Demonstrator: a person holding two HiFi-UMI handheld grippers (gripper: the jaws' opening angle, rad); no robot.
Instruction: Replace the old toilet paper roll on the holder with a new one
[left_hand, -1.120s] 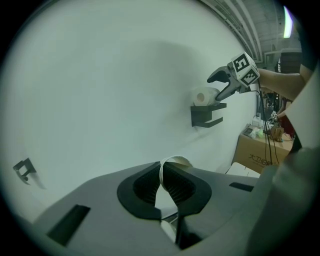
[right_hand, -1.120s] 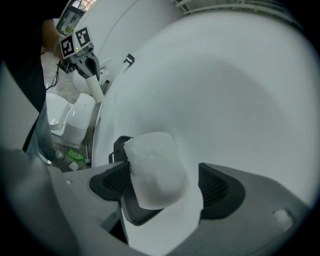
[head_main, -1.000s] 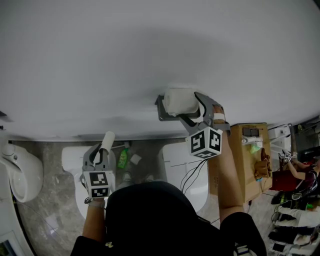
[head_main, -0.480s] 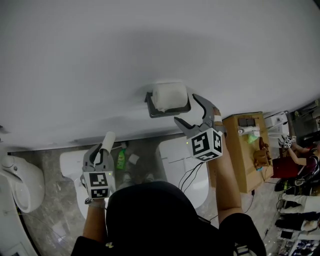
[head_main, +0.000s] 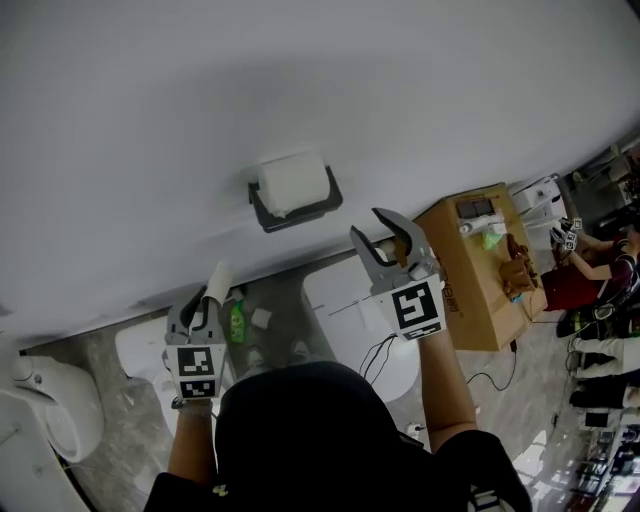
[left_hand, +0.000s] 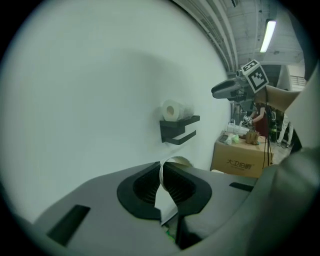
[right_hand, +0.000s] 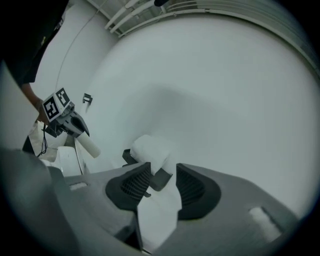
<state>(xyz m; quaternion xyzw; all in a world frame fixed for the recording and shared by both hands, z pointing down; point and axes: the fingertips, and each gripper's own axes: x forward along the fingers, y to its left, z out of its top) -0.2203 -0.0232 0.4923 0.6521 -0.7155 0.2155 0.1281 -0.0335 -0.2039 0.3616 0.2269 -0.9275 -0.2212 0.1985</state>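
Retreat: straight back off holder (head_main: 300, 212), sparing new roll (head_main: 290, 183) | left gripper (head_main: 203, 308) pinching old tube (head_main: 217, 281), hold firm | right gripper (head_main: 367, 228) empty, jaws apart, just closing partway

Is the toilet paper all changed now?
Nearly. Done: a full new roll sits on the wall holder. In hand: the left gripper grips the empty cardboard tube; the right gripper is empty, and its jaws have just been closing. Left: put the tube away.

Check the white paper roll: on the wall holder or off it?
On it. The white roll rests on the black holder; the left gripper holds only a bare cardboard tube.
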